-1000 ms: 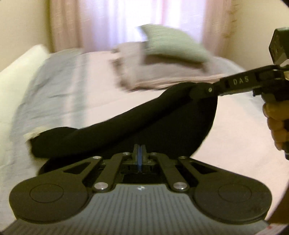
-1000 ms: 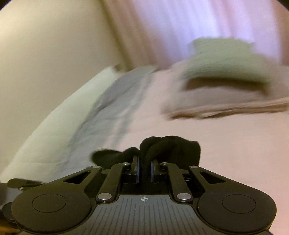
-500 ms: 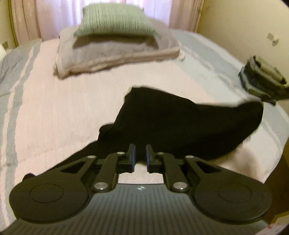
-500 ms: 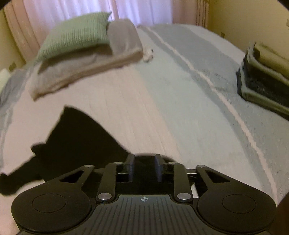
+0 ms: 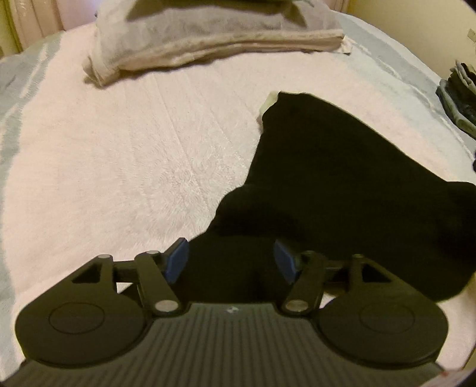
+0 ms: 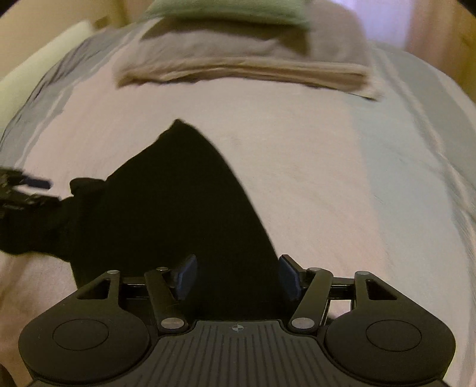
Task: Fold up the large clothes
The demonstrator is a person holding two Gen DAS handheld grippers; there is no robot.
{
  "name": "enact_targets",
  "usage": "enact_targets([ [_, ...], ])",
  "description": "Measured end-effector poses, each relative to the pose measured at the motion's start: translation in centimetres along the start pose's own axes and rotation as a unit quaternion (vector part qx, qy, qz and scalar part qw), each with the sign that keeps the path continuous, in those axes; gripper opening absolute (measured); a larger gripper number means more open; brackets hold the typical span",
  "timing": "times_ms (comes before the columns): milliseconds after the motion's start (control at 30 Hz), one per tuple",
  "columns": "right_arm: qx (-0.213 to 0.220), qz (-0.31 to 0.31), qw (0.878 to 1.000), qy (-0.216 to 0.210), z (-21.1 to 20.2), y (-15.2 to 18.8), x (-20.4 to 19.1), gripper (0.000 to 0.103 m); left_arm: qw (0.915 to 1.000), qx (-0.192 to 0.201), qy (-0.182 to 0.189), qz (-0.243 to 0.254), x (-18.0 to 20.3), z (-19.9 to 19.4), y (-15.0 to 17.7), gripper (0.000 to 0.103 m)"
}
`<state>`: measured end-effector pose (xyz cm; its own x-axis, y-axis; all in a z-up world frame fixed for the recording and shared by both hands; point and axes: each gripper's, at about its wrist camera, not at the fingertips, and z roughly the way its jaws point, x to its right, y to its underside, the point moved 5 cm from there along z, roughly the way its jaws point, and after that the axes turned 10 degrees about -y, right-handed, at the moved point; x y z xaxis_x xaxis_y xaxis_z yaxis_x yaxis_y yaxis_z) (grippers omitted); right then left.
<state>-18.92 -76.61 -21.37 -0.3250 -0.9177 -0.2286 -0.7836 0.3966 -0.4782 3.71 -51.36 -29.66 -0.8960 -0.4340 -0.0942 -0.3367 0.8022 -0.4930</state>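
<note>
A black garment (image 5: 327,178) lies loose on the pink bed cover, with a small white tag at its far corner. In the left wrist view my left gripper (image 5: 230,259) is open just above the garment's near edge, blue pads apart with nothing pinched. In the right wrist view the same black garment (image 6: 166,202) spreads to a point toward the pillows. My right gripper (image 6: 236,274) is open over its near part. The left gripper's fingers (image 6: 20,187) show blurred at the left edge.
A folded beige blanket (image 5: 208,41) with a green cushion (image 6: 226,12) on top lies at the head of the bed. A stack of folded dark clothes (image 5: 459,92) sits at the far right. The pink cover (image 5: 119,154) has grey stripes along both sides.
Both grippers were shut on the black garment a second ago and have opened, letting it drop flat on the bed. Both views have swung and tilted down toward the cover.
</note>
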Motion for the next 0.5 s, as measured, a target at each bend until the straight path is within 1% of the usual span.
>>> enact_targets([
  [67, -0.003, -0.01, 1.0, -0.023, 2.4, -1.6, -0.4, 0.058, 0.9999, 0.003, 0.014, 0.006, -0.1, 2.1, -0.7, 0.06],
  [133, 0.004, -0.012, 0.998, -0.058, 3.9, -3.1, -1.5, 0.058, 0.9994, 0.009, 0.032, 0.011, -0.3, 3.7, -1.3, 0.06],
  [200, 0.01, -0.016, 0.995, -0.1, 5.4, -4.1, -3.4, 0.059, 0.9997, 0.015, 0.015, 0.009, -0.7, 4.3, -1.7, 0.06],
  [267, 0.009, -0.028, 0.99, -0.141, 7.4, -4.6, -6.3, 0.059, 0.9998, 0.016, -0.009, 0.001, -1.8, 4.1, -1.5, 0.06],
  [333, -0.001, -0.062, 0.983, -0.172, 9.5, -4.8, -10.1, 0.06, 0.9992, 0.012, -0.033, -0.021, -3.4, 3.2, -0.6, 0.06],
  [400, -0.006, -0.104, 0.977, -0.186, 11.3, -4.8, -14.2, 0.062, 0.9973, 0.008, -0.064, -0.034, -5.4, 1.7, 0.8, 0.061],
  [433, -0.003, -0.13, 0.973, -0.191, 12.3, -4.8, -16.3, 0.065, 0.9962, 0.005, -0.076, -0.041, -6.4, 0.9, 1.4, 0.061],
  [467, -0.001, -0.159, 0.97, -0.186, 13.3, -4.7, -17.9, 0.069, 0.9949, 0.003, -0.087, -0.051, -7.5, 0.0, 2.1, 0.061],
  [500, 0.002, -0.184, 0.967, -0.174, 14.3, -4.7, -19.3, 0.07, 0.9939, 0.002, -0.095, -0.057, -8.3, -0.9, 2.6, 0.061],
])
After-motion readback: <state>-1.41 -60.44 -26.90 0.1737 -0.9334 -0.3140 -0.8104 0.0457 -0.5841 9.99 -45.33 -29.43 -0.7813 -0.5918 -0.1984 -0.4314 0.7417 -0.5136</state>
